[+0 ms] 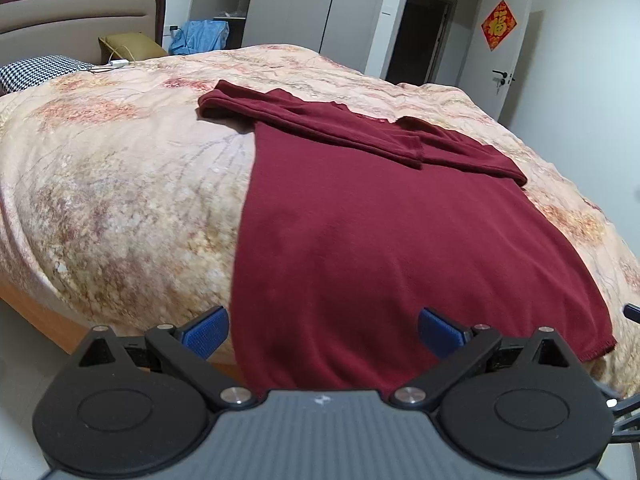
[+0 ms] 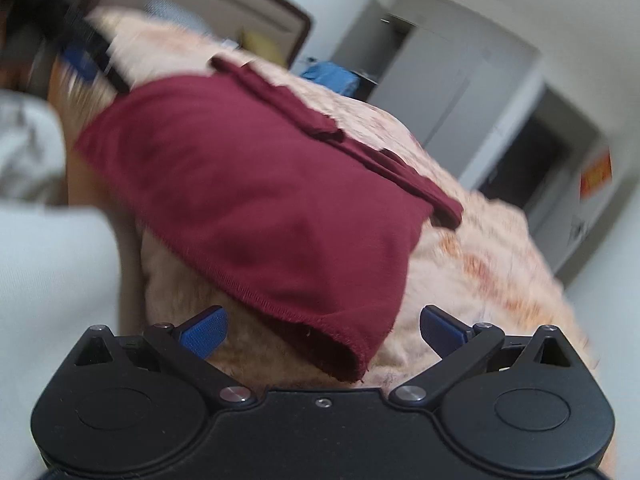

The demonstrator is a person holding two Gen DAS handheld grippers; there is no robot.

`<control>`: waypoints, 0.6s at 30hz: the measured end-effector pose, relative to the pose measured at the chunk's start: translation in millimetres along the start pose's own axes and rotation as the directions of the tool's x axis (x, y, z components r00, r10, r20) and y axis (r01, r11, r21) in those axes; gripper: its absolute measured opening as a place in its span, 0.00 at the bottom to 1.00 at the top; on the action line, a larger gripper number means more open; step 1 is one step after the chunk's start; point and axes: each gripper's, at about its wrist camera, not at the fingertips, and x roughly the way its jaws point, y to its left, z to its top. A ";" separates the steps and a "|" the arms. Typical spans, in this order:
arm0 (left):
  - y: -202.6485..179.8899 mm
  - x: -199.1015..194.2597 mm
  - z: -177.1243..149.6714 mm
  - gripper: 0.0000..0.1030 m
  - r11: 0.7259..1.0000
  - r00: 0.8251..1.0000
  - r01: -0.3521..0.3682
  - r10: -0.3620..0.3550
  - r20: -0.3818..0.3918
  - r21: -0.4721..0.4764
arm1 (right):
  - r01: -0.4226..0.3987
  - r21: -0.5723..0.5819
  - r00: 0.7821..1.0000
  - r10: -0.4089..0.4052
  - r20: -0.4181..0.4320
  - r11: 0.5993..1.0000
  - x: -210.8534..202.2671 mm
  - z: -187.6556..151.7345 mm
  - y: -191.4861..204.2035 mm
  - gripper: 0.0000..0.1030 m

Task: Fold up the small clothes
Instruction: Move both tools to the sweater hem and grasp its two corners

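A wide bed (image 1: 120, 184) under a peach floral plush blanket fills both views. On it lies the dark red knit long-sleeved top (image 1: 380, 240), body spread flat with its hem toward the near edge, where part of it hangs over the side. Both sleeves are already crossed over the chest at the far end.

The left gripper (image 1: 323, 334) hovers at the near hem, jaws spread wide and holding nothing. The right gripper (image 2: 324, 332), in a blurred view, sits just before the hem's right corner, which curls up off the blanket; its jaws are likewise spread and empty.

The top looks light, soft and limp, likely to sag and drag on the plush. The 2 hem corners seem the best hold, pinching both layers together.
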 end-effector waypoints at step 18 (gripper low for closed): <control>-12.2 -10.0 -13.2 1.00 0.999 1.000 0.002 -0.002 0.008 0.033 | 0.034 -0.127 0.982 -0.010 0.188 0.991 9.0 19.7 14.5 0.47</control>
